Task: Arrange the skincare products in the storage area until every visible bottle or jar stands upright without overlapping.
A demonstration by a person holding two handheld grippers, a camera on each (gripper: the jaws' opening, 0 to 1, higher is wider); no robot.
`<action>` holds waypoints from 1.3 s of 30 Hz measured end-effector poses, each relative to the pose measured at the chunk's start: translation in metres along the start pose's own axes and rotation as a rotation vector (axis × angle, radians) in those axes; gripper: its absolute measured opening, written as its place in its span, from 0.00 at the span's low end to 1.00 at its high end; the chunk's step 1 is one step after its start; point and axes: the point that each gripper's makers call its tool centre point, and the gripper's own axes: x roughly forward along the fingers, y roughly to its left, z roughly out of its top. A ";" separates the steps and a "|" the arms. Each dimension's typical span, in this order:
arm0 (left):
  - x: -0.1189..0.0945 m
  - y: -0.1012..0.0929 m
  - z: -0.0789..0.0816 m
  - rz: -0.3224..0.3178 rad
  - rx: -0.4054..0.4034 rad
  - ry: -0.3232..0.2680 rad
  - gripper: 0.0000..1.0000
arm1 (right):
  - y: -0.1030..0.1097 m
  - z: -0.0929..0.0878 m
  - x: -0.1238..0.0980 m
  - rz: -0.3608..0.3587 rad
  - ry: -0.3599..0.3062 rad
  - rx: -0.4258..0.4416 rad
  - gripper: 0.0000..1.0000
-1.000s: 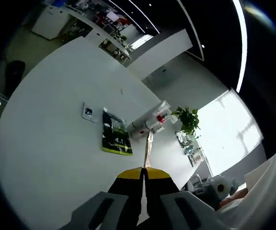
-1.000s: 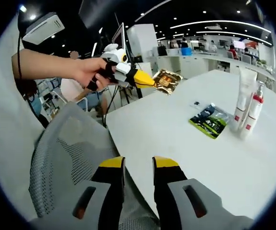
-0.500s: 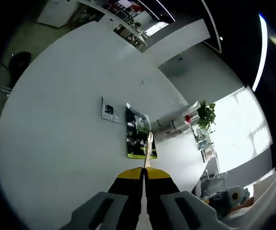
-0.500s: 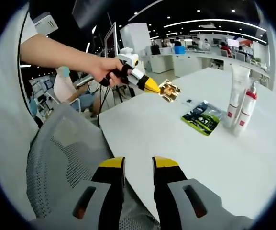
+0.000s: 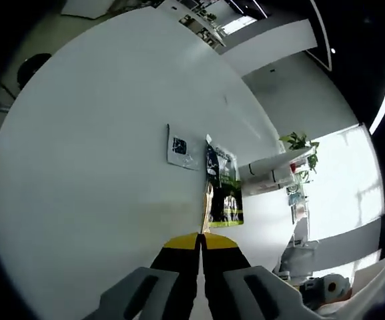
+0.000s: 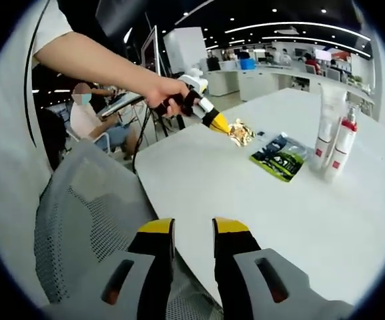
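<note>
My left gripper [image 5: 200, 237] is shut on a thin gold sachet [image 5: 207, 205], seen edge-on above the white table [image 5: 92, 200]. In the right gripper view a hand holds that left gripper [image 6: 219, 124] low over the table, the gold sachet [image 6: 241, 132] at its tip. Beyond it lie a dark green packet [image 6: 279, 157] and a small white sachet [image 5: 181, 147]. A white tube [image 6: 327, 127] and a red-capped pump bottle [image 6: 343, 143] stand upright side by side. My right gripper [image 6: 192, 231] is open with nothing between its fingers, over a chair back.
A grey mesh chair back [image 6: 89, 220] sits right under the right gripper at the table's near edge. A potted plant [image 5: 299, 141] stands beyond the table. Desks and people fill the office behind. Bare table surface lies in front of the packet.
The left gripper has carried the gold sachet down toward the table and closer to the green packet. The right gripper has stayed over the chair.
</note>
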 end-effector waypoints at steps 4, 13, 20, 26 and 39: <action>0.009 0.001 -0.004 0.014 -0.003 0.023 0.01 | -0.001 -0.002 0.000 -0.003 0.009 0.004 0.21; 0.023 0.006 -0.004 0.051 -0.030 0.059 0.02 | -0.001 -0.006 0.001 -0.006 0.027 0.007 0.21; 0.024 0.016 -0.005 0.117 0.027 0.117 0.03 | -0.002 -0.008 0.002 -0.005 0.033 0.020 0.21; 0.024 0.018 0.003 0.143 0.036 0.126 0.03 | 0.000 -0.008 0.002 0.001 0.040 0.020 0.21; 0.023 0.026 0.004 0.167 0.022 0.201 0.04 | 0.002 -0.008 0.002 0.008 0.037 0.016 0.21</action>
